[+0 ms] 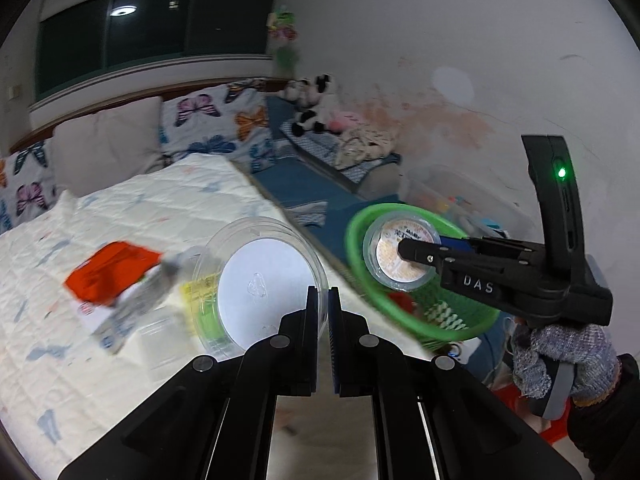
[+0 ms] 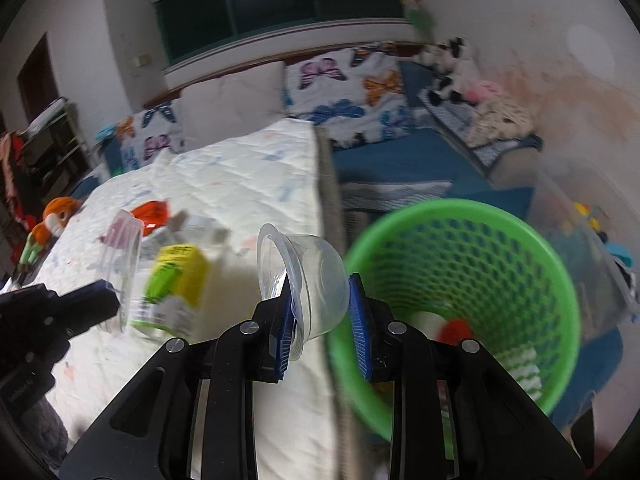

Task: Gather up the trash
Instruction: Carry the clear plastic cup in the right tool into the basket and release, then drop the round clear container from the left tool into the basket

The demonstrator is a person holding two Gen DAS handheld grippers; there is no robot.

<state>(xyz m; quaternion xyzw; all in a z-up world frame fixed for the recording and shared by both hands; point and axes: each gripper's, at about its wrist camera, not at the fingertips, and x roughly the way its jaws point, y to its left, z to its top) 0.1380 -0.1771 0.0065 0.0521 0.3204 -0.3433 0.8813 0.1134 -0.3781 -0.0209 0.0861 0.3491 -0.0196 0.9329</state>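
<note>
My left gripper [image 1: 323,300] is shut on the rim of a clear plastic container [image 1: 260,280], held above the bed; in the right wrist view it shows at the left [image 2: 120,272]. My right gripper [image 2: 320,300] is shut on a small clear plastic cup [image 2: 308,280], beside the green mesh basket [image 2: 520,240]. In the left wrist view the right gripper [image 1: 404,250] holds the cup [image 1: 400,256] in front of the basket [image 1: 360,280]. A red wrapper [image 1: 112,272] and a yellow-green carton [image 2: 176,276] lie on the white quilt [image 1: 120,208].
The basket holds a red scrap [image 2: 456,330] and white trash. Butterfly pillows [image 2: 340,88] and plush toys [image 1: 316,104] sit at the bed's head. A clear storage bin [image 1: 460,196] stands by the wall. An orange toy [image 2: 56,216] lies at the bed's left.
</note>
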